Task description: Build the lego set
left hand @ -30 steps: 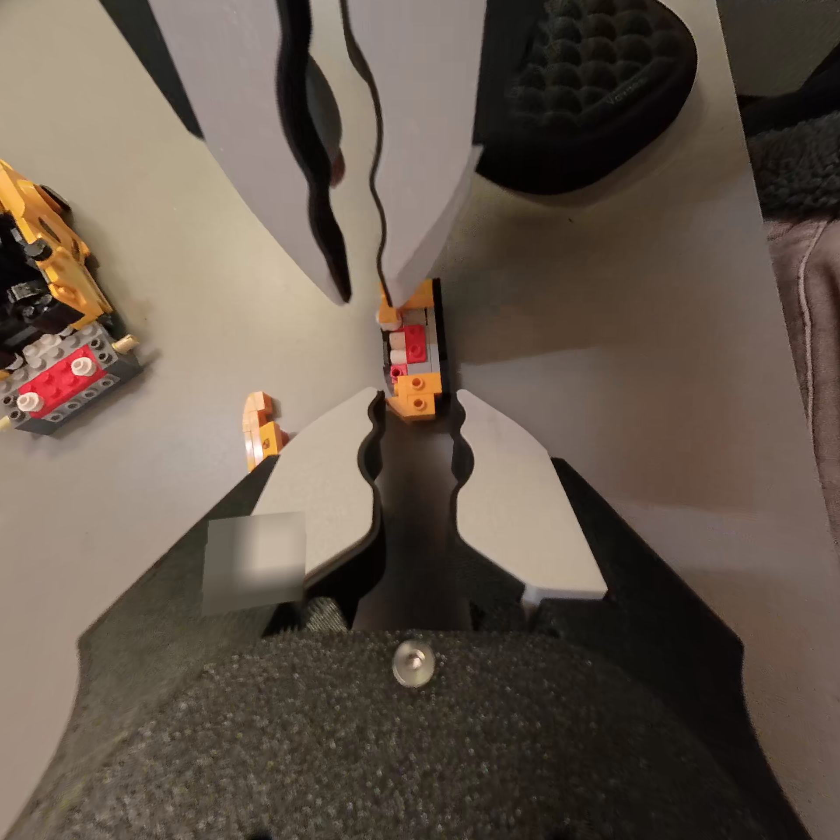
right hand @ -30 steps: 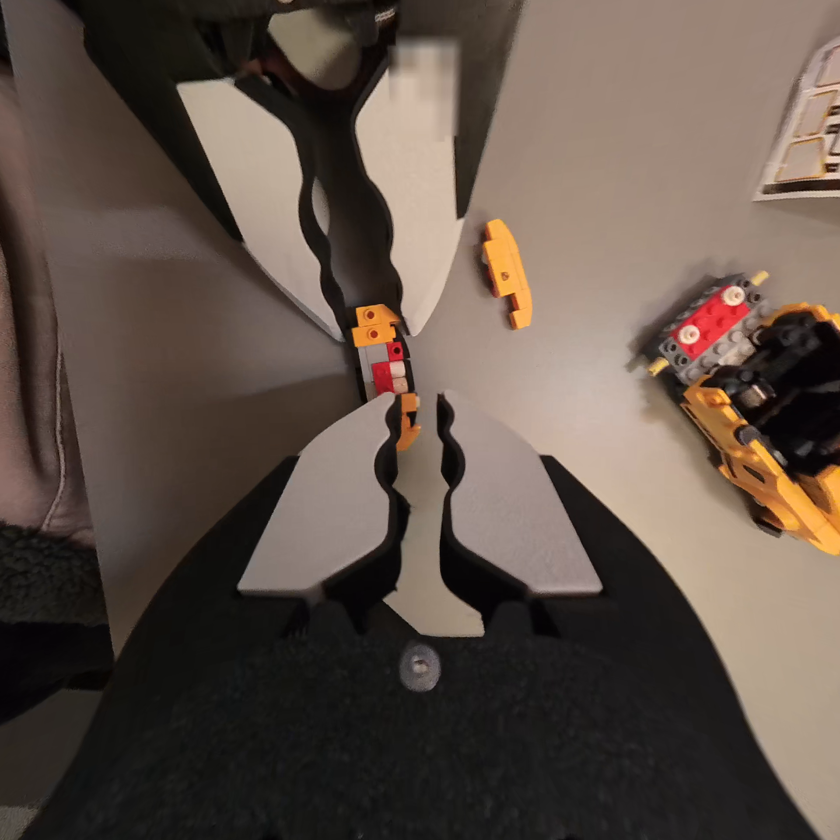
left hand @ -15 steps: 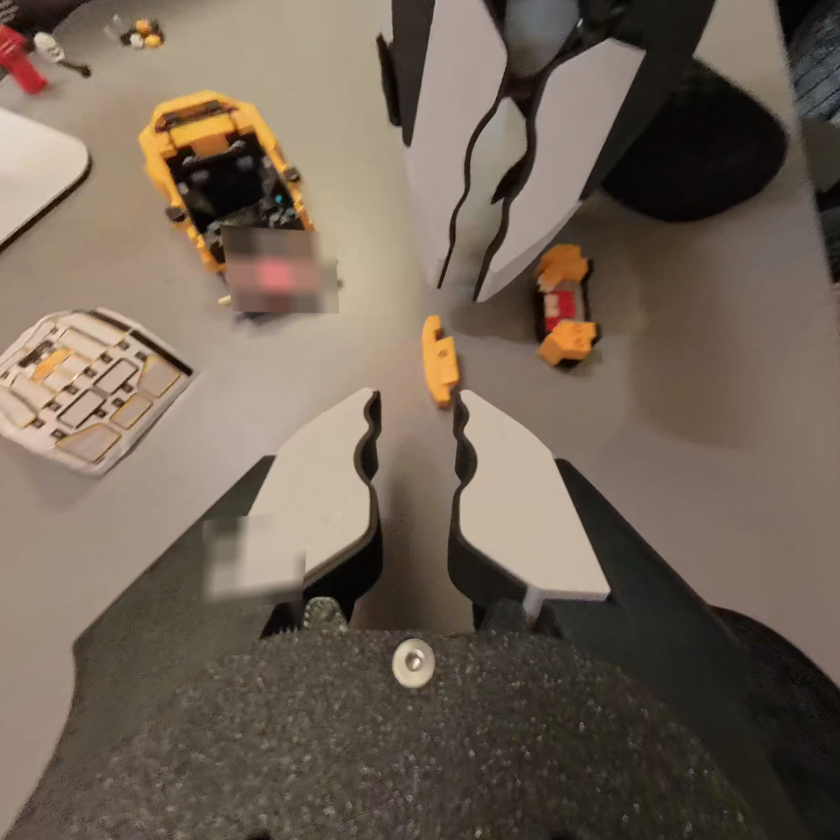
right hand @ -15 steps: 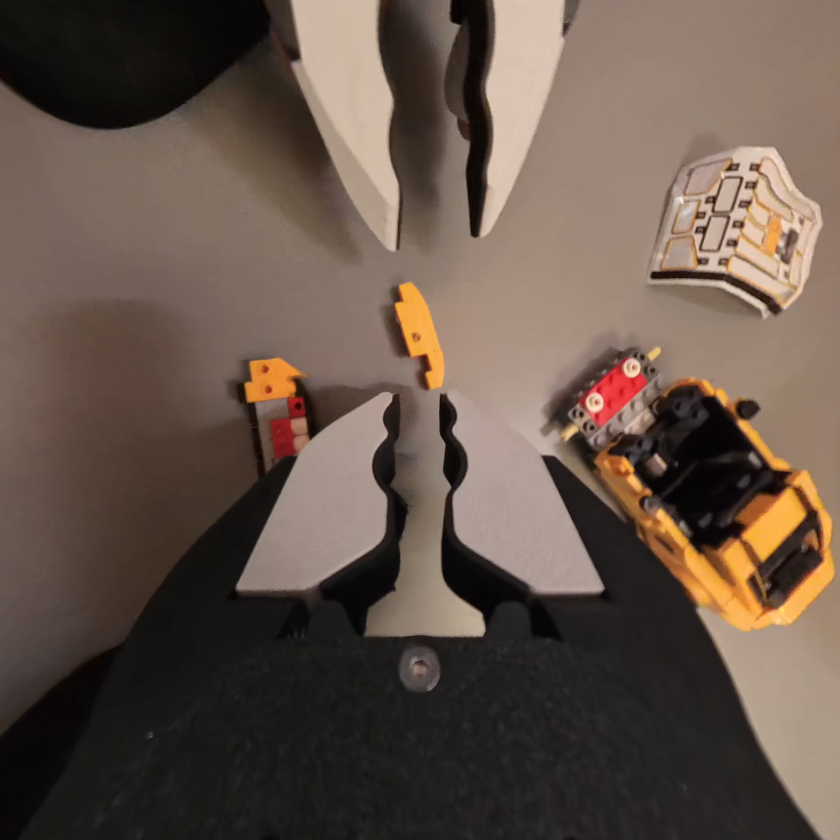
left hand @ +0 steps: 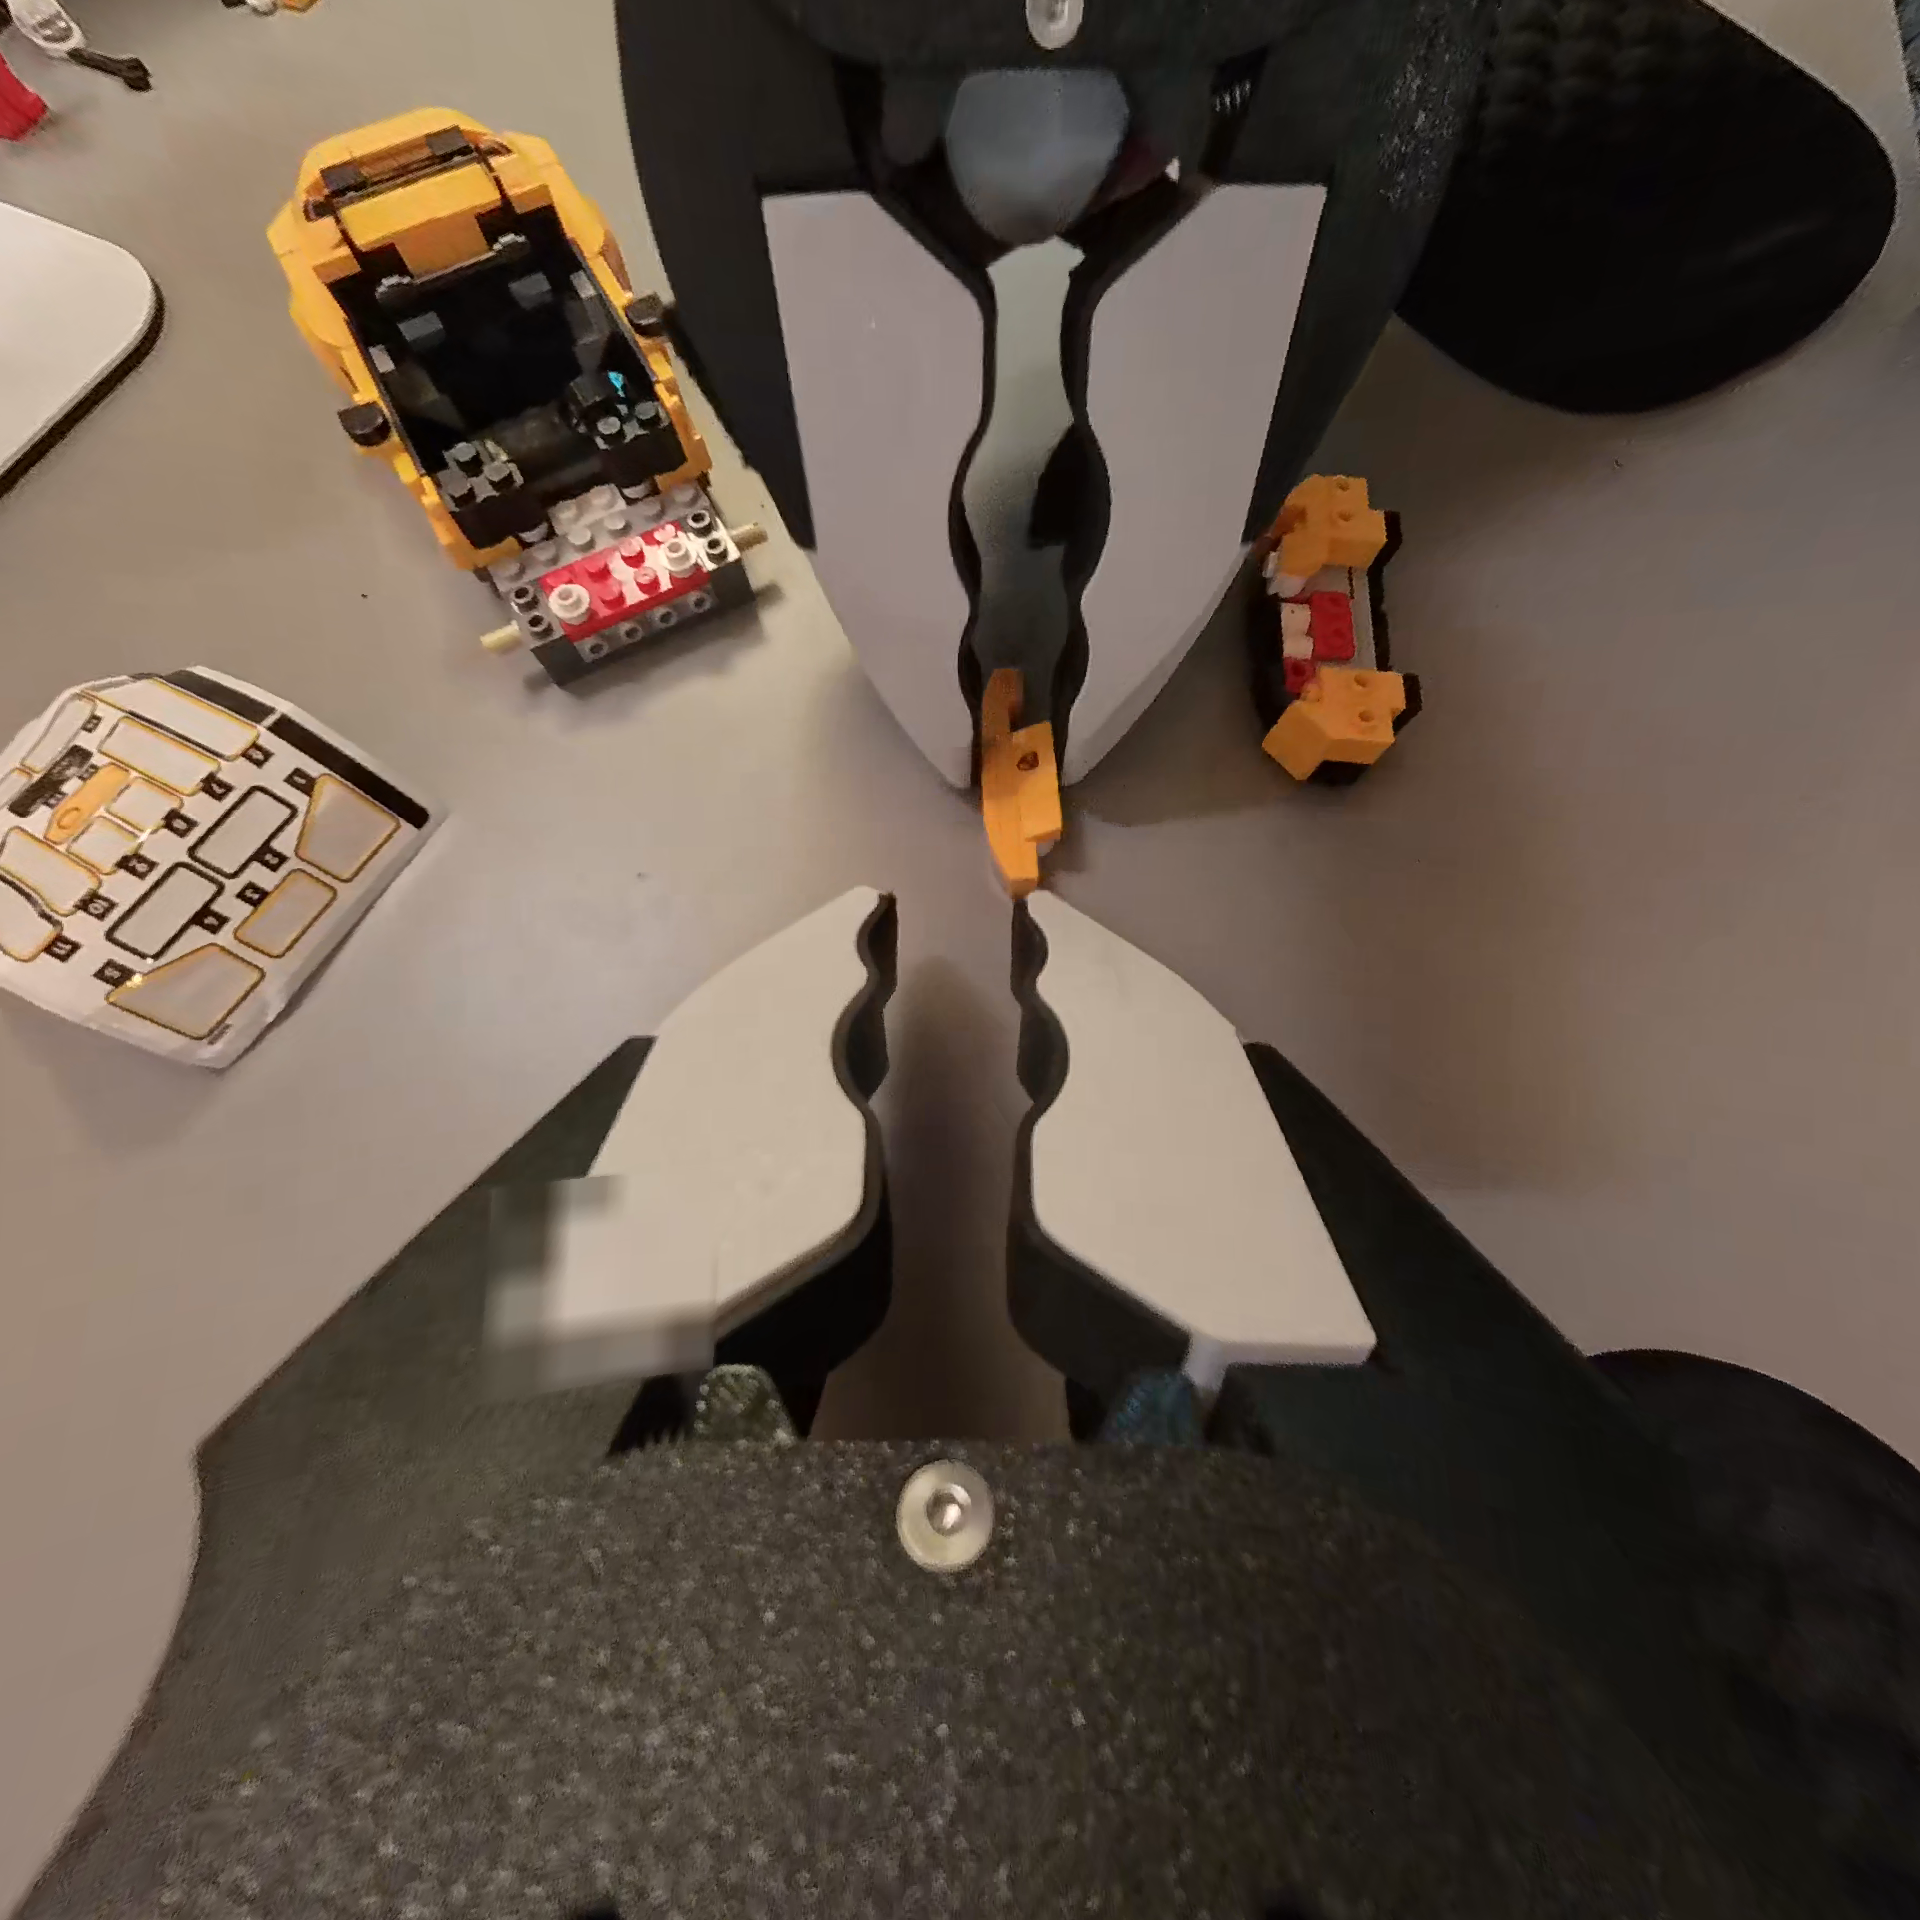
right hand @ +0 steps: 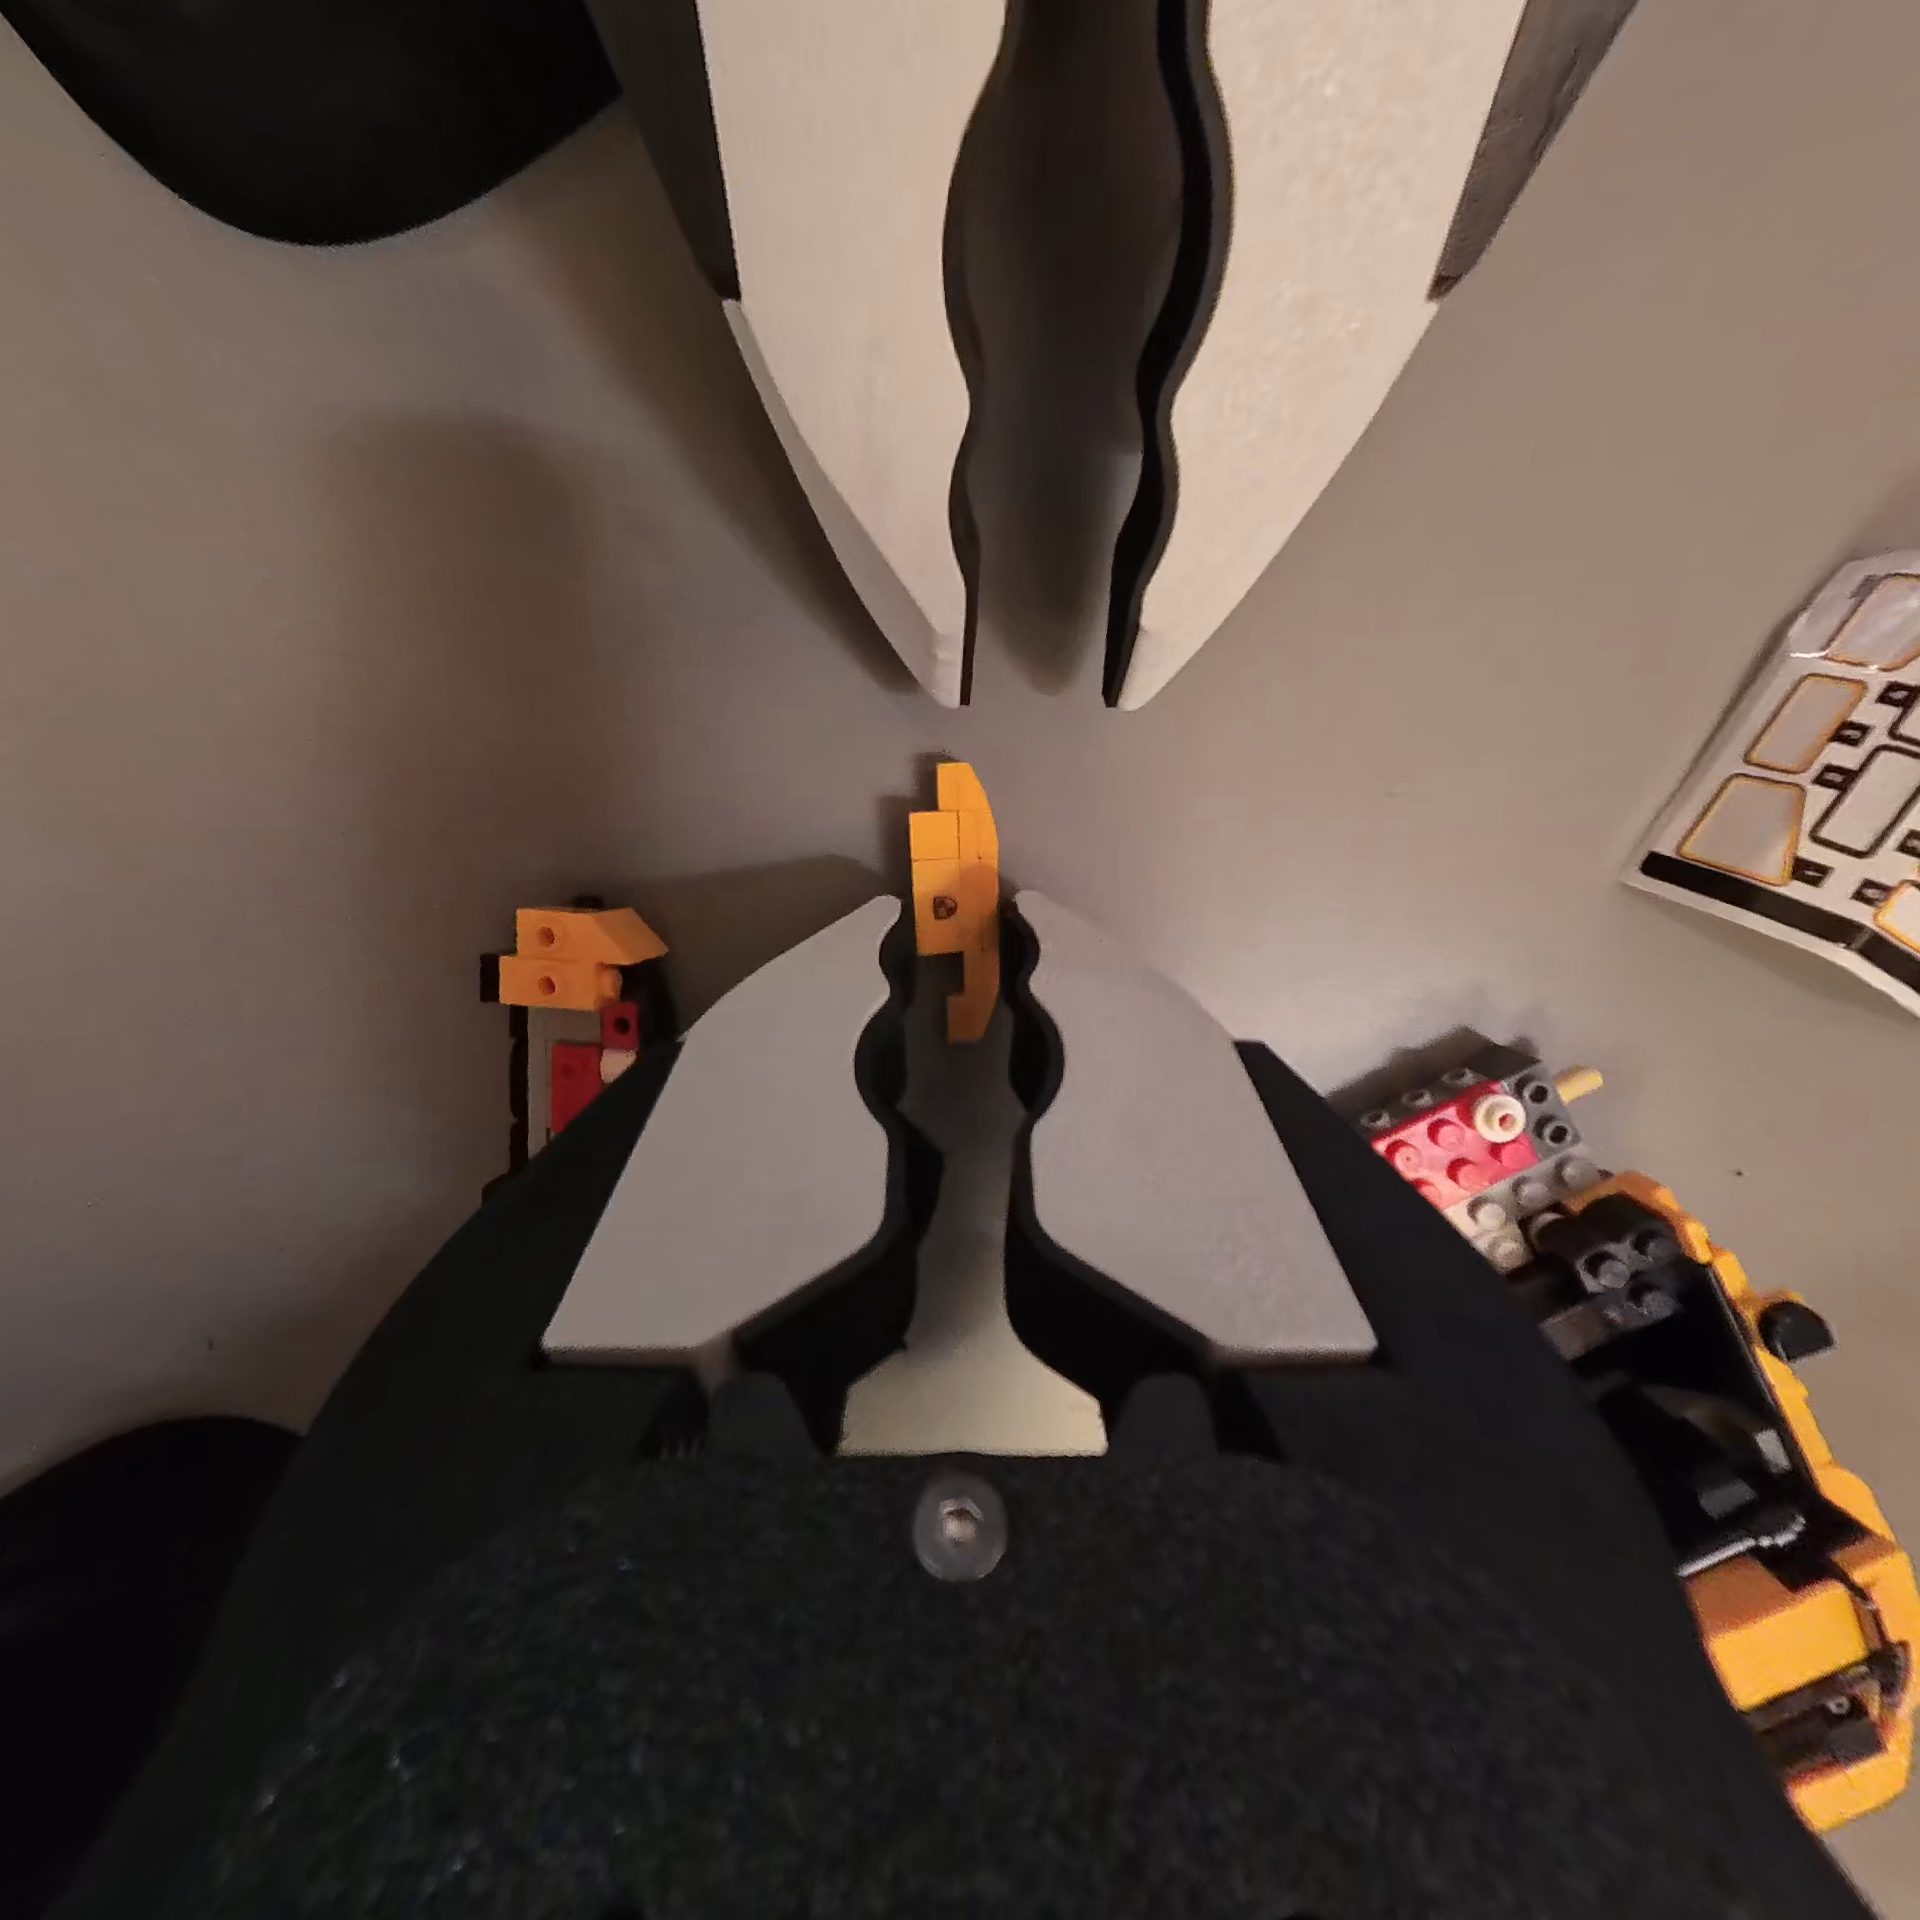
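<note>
A small orange curved lego piece (right hand: 951, 904) stands on edge on the grey table (right hand: 312, 623), between the fingertips of my right gripper (right hand: 958, 904), whose pads press on its two sides. In the left wrist view the same piece (left hand: 1023, 790) sticks out of the right gripper (left hand: 1023, 774) toward me, its near end low by the table. My left gripper (left hand: 956, 909) is open and empty, its right fingertip (left hand: 1039, 920) just short of the piece's near end. It faces the right gripper from the far side in the right wrist view (right hand: 1039, 701).
A small black, red and orange sub-assembly (left hand: 1330, 644) lies beside the right gripper. The orange and black car body (left hand: 488, 353) with a red and grey studded end sits at the left. A sticker sheet (left hand: 177, 852) lies at the near left. A black padded object (left hand: 1662, 208) is at the far right. My left and right fingertips are right by each other.
Both grippers left the small sub-assembly and moved over to the loose orange piece. It lay flat on the table; my right gripper has closed round it and it now stands on edge. My left jaws narrowed.
</note>
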### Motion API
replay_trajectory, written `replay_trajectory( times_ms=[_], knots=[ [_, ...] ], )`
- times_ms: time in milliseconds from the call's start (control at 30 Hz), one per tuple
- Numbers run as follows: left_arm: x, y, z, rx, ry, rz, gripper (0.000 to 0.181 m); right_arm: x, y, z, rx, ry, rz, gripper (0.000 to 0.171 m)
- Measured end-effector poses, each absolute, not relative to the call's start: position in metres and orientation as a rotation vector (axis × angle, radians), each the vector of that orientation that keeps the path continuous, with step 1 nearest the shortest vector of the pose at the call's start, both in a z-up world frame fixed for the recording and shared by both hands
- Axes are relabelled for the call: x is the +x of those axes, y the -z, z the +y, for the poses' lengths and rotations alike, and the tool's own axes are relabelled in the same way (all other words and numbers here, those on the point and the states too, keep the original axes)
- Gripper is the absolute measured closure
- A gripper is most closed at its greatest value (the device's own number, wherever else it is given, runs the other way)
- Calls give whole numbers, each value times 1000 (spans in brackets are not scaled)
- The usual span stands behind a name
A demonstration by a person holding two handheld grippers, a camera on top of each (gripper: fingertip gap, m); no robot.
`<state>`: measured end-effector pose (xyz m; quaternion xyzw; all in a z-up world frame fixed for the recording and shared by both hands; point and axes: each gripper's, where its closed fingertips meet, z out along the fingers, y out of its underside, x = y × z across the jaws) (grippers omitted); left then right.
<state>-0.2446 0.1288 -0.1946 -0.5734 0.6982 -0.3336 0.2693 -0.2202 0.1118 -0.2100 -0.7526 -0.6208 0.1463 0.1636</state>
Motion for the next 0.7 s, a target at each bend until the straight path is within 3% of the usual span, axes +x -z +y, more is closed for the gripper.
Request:
replay_trajectory(
  times_ms=[700],
  knots=[
    [-231,194,73,-1281,873,2034,160,-193,190,51,-2312,-296,-1624,156]
  ],
)
